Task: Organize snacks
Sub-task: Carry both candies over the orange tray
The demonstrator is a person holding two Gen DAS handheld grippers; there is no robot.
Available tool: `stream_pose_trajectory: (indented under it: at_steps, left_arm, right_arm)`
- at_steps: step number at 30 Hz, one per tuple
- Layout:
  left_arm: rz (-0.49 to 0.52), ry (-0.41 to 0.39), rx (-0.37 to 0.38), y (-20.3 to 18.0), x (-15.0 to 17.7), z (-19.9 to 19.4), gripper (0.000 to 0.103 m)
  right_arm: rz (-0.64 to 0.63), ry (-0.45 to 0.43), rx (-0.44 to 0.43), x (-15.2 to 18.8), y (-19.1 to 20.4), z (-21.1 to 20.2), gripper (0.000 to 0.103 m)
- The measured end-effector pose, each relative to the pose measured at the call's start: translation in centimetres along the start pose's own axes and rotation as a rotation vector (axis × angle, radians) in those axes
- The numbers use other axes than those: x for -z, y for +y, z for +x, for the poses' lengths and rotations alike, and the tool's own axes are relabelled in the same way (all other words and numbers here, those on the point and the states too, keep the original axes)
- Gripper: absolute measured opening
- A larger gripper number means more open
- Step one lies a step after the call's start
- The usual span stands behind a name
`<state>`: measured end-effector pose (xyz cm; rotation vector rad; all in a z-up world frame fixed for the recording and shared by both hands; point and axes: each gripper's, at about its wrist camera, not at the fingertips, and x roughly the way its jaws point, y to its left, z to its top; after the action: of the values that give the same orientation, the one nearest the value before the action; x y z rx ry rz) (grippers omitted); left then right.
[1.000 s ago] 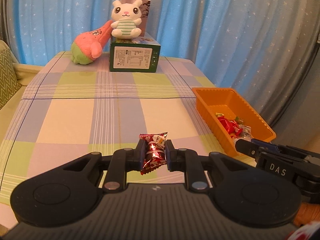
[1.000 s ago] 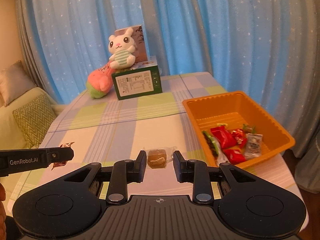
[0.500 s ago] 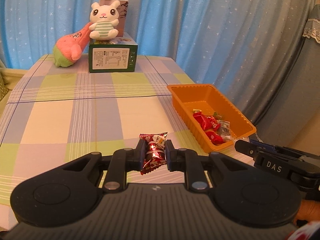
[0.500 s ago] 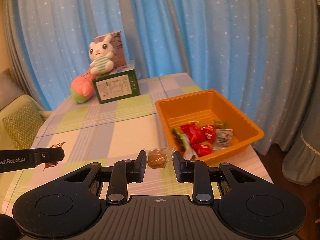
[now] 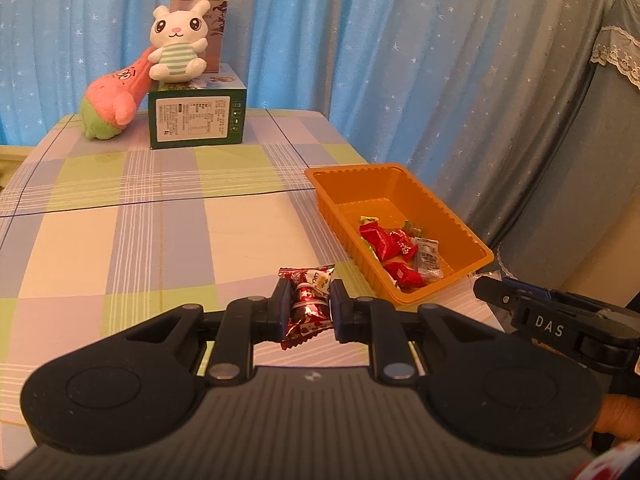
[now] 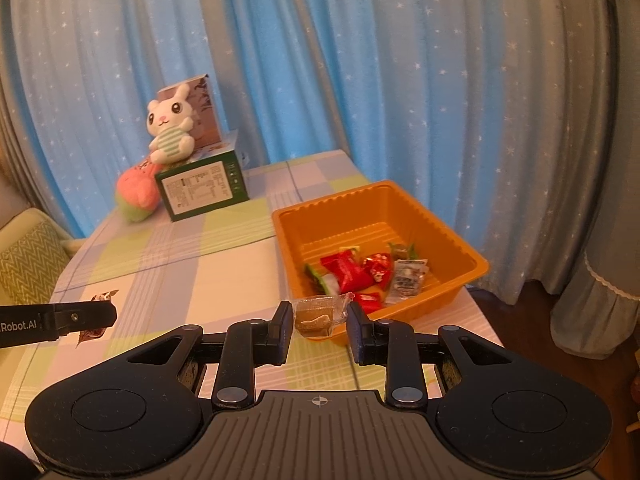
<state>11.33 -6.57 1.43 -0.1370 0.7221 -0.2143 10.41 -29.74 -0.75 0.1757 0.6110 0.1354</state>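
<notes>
My left gripper (image 5: 308, 304) is shut on a red patterned candy wrapper (image 5: 306, 300), held above the table's front part, left of the orange tray (image 5: 436, 208). My right gripper (image 6: 318, 320) is shut on a clear-wrapped brown snack (image 6: 316, 316), held just in front of the orange tray's (image 6: 456, 240) near rim. The tray holds several wrapped snacks (image 6: 352, 272), mostly red. The left gripper's finger (image 6: 80, 316) shows at the left of the right wrist view, and the right gripper's finger (image 5: 520, 304) shows at the right of the left wrist view.
A green box (image 5: 196, 120) stands at the table's far end with a white bunny plush (image 5: 178, 52) on it and a pink-green plush (image 5: 112, 108) leaning beside. Blue starred curtains hang behind. A green cushion (image 6: 28, 260) lies left of the checked tablecloth (image 5: 140, 216).
Both grippers, each holding its snack, have moved right toward the orange tray. The tray now looks nearer and more central in both views.
</notes>
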Motion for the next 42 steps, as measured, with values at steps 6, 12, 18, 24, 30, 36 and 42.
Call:
stream_pose_trajectory:
  at_steps: [6,12,18,24,30,36,42]
  left_arm:
    - [0.019,0.009,0.025,-1.7,-0.5,1.2,0.018]
    - [0.039,0.022,0.048,-3.3,-0.9,2.6,0.018]
    - [0.057,0.035,0.067,-4.6,-1.3,4.3,0.018]
    - [0.068,0.046,0.085,-5.8,-2.0,6.2,0.018]
    - [0.080,0.043,0.101,-6.8,-3.6,8.4,0.018]
    - [0.092,0.037,0.110,-7.5,-5.5,10.9,0.018]
    - [0.104,0.047,0.115,-7.9,-6.9,13.4,0.018]
  right_arm:
    - [0.022,-0.005,0.022,-0.5,-1.8,0.1,0.029]
    - [0.039,-0.006,0.044,-0.9,-3.4,0.4,0.029]
    - [0.048,-0.007,0.066,-1.5,-5.0,1.0,0.029]
    - [0.047,-0.004,0.082,-2.4,-6.6,2.1,0.029]
    - [0.027,-0.003,0.085,-3.6,-7.5,4.0,0.029]
    - [-0.005,0.002,0.077,-5.0,-7.9,6.3,0.029]
    - [-0.036,0.012,0.065,-6.4,-8.3,8.7,0.029]
